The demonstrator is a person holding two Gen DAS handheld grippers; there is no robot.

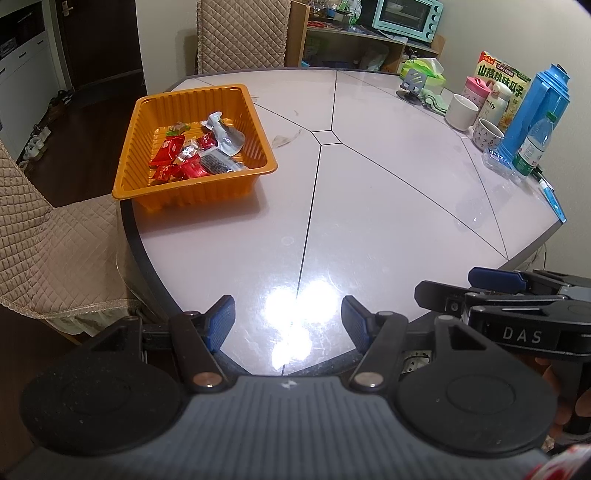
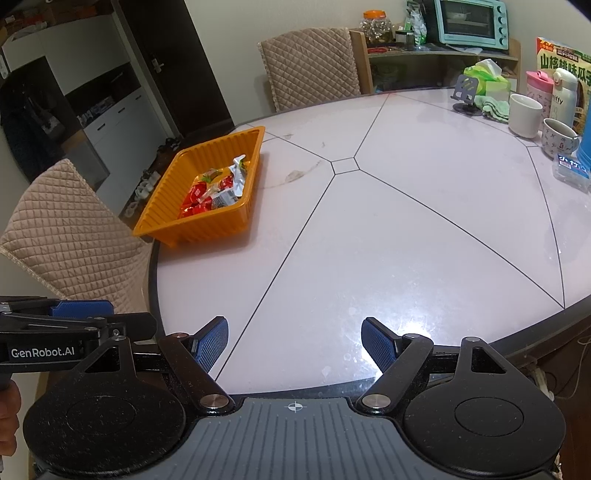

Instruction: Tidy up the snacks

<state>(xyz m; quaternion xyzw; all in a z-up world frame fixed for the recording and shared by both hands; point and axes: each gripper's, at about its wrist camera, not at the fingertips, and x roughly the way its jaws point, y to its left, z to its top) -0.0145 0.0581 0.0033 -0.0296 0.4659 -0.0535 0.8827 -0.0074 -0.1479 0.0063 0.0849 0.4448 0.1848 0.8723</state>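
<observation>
An orange plastic tray [image 1: 192,192] stands at the table's left edge and holds several snack packets [image 1: 192,155], red ones, a silver one and a dark one. It also shows in the right wrist view [image 2: 207,229] with the snack packets [image 2: 214,192] inside. My left gripper [image 1: 288,321] is open and empty above the table's near edge, far from the tray. My right gripper [image 2: 295,345] is open and empty over the near edge too. The right gripper also shows in the left wrist view [image 1: 480,291], beside the left one. The left gripper shows at the left of the right wrist view [image 2: 85,314].
The white round table [image 1: 369,206] has cups [image 1: 461,110], a blue thermos [image 1: 535,107], a water bottle [image 1: 535,144], a snack box [image 1: 502,81] and tissues [image 1: 424,74] along its far right edge. Quilted chairs [image 1: 48,251] stand at the left and the back. A shelf with a toaster oven [image 1: 406,16] is behind.
</observation>
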